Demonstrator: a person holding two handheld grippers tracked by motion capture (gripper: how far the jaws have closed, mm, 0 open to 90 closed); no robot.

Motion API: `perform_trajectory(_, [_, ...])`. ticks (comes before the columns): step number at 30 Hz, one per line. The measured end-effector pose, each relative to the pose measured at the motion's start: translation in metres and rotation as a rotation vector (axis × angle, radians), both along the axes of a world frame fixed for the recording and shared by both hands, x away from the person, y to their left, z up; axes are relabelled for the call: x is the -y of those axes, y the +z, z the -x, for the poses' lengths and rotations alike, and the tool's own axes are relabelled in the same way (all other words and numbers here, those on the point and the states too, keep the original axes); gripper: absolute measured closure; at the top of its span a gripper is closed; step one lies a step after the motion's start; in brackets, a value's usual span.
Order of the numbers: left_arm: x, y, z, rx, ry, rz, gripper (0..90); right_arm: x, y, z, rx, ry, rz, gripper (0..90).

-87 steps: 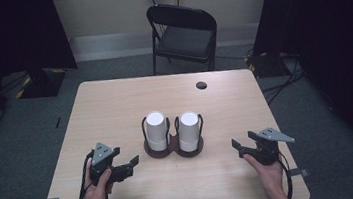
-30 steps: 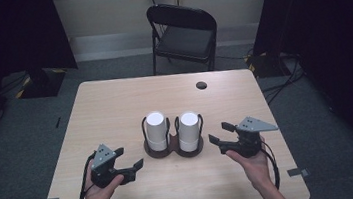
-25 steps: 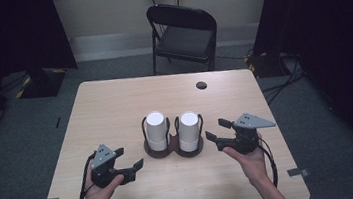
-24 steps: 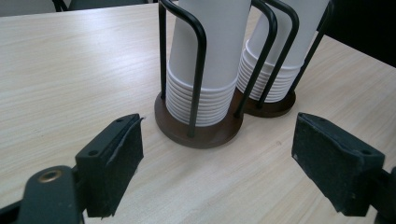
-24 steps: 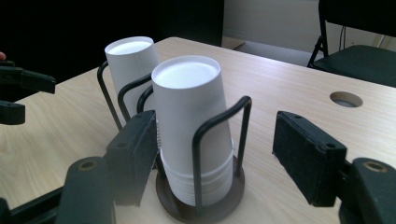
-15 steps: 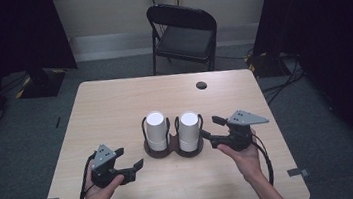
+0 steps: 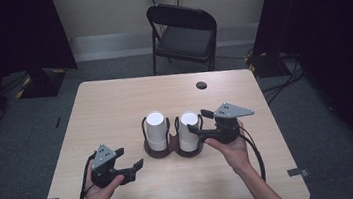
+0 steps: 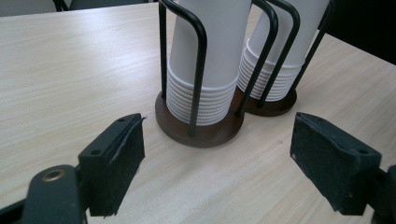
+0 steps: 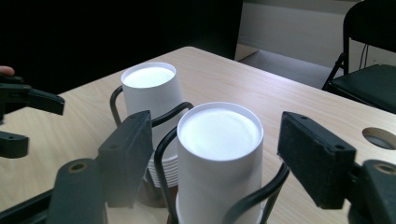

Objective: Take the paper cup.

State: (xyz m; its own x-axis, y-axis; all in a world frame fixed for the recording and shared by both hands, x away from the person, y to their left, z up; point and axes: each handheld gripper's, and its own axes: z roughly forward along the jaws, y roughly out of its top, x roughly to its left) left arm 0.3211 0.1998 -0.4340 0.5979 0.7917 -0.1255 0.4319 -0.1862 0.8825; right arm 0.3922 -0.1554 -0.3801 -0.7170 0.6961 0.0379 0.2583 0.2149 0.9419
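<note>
Two stacks of upside-down white paper cups stand in black wire holders on round brown bases at the table's middle: the left stack (image 7: 156, 130) and the right stack (image 7: 188, 131). My right gripper (image 7: 196, 122) is open, with its jaws on either side of the top of the right stack (image 9: 219, 154), not touching it. The left stack (image 9: 152, 93) shows behind it. My left gripper (image 7: 134, 167) is open and low over the table, to the front left of the holders, facing the nearer stack (image 8: 208, 70) and its brown base (image 8: 201, 128).
The light wooden table (image 7: 115, 106) has a round cable hole (image 7: 201, 85) near its far edge. A black folding chair (image 7: 182, 33) stands behind the table. Cables trail from both grippers toward the front edge.
My right gripper has risen from the table's front right and moved left, up to the top of the right cup stack. My left gripper has shifted only slightly.
</note>
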Motion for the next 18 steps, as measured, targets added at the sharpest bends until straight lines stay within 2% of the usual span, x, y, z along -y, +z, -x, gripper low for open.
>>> perform_trajectory(11, [0.0,0.0,0.0,-0.002,-0.005,-0.002,18.5,-0.013,-0.007,-0.013,-0.008,-0.006,0.01,22.3])
perform_trajectory(18, [0.0,0.0,0.0,-0.002,0.001,0.003,18.5,-0.019,-0.016,-0.022,-0.022,-0.011,0.037,22.0])
